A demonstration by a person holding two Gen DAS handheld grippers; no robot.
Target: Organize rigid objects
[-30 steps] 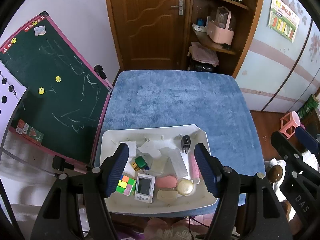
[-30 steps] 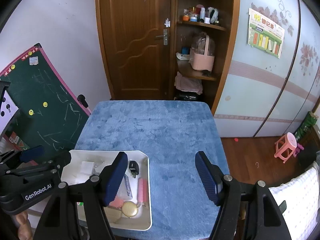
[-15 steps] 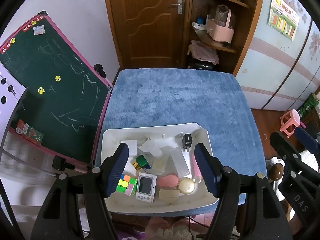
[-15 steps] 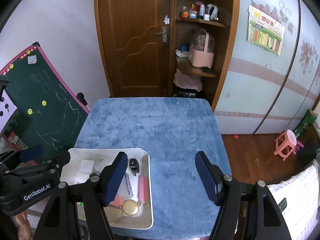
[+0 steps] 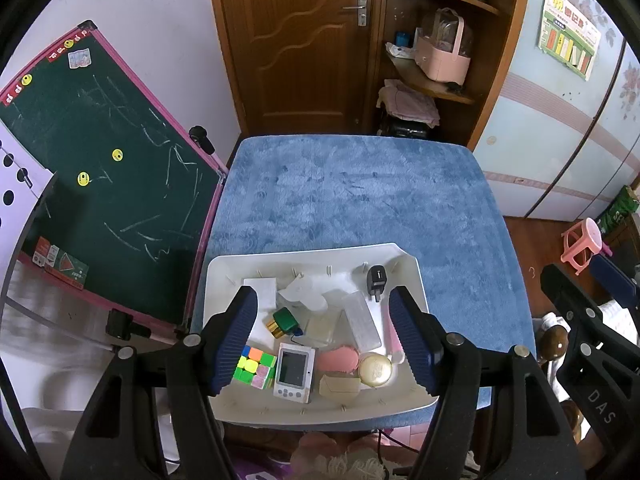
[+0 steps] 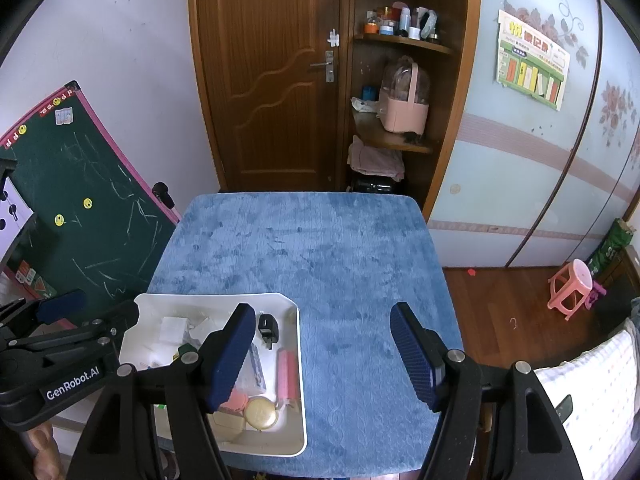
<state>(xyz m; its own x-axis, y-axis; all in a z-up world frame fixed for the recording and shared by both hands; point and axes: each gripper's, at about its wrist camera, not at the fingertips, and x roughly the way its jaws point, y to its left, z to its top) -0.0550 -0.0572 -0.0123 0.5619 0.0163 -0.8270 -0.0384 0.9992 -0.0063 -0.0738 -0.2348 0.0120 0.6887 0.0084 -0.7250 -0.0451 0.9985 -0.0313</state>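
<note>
1. Rigid objects fill a white tray [image 5: 224, 276] that sits at the near left corner of the blue-covered surface [image 5: 360, 192]; the rest of that surface is bare cloth.
2. Along the tray's near edge I see a colour cube [image 5: 256, 366], a small white screen device [image 5: 293, 372], a tan box [image 5: 339, 385] and a round gold compact [image 5: 375, 369], side by side.
3. A pink oval piece [image 5: 339, 359] lies just behind the tan box, touching the compact.
4. Nearer the tray's middle sit a green bottle with a gold cap [image 5: 283, 321] and a clear plastic case [image 5: 362, 321]; a black charger plug [image 5: 376, 280] lies toward the far right corner, and a pink stick [image 6: 287, 376] runs along the right wall.
5. My left tool [image 5: 326, 340] hangs above the tray with its jaws spread, gripping nothing.
6. My right tool [image 6: 323, 356] is over the near edge of the surface, just right of the tray, jaws spread and empty.
7. A green chalkboard [image 5: 100, 168] leans beside the left edge of the surface.
</note>
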